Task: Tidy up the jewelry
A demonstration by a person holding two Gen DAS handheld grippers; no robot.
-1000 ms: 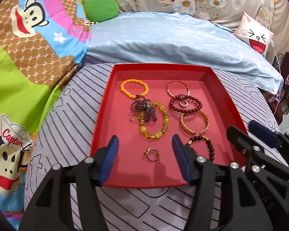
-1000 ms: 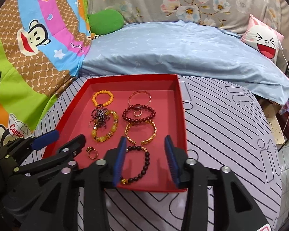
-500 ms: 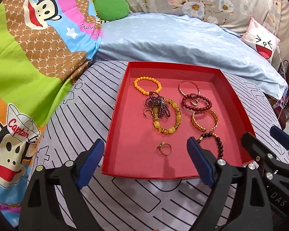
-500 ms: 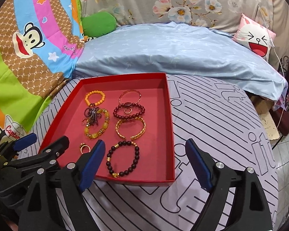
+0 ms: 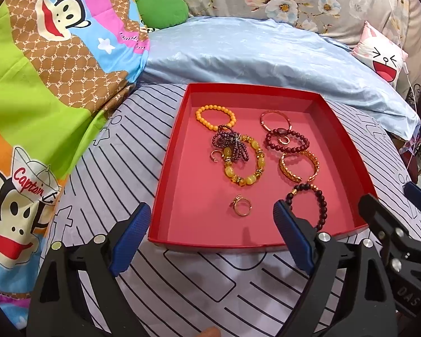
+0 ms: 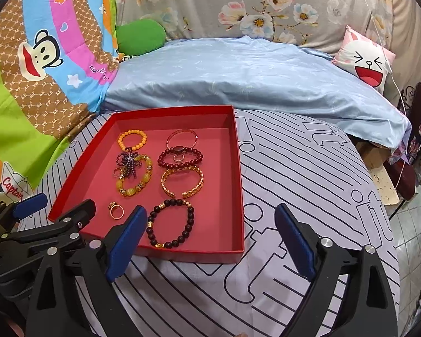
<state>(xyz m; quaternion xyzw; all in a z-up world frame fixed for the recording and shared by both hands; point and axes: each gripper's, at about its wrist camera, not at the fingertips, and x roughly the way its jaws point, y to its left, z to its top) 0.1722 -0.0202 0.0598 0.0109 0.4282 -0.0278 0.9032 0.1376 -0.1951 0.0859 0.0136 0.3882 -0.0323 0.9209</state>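
Gold ring (image 5: 242, 206) is lying just ahead, between the left gripper's (image 5: 212, 237) spread, empty fingers; right gripper's (image 6: 209, 237) fingers are opening, empty.

Left gripper (image 5: 212, 236) spread wide since before, right gripper (image 6: 209, 237) jaws opening, both empty

One red tray (image 6: 240, 185) — seven bracelets (image 6: 171, 223), three rings (image 6: 115, 210), two pillows (image 6: 365, 61).

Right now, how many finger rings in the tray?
3. One ring alone near the front, one beside the purple bead cluster, one inside the dark red bracelet. More may hide under the beads.
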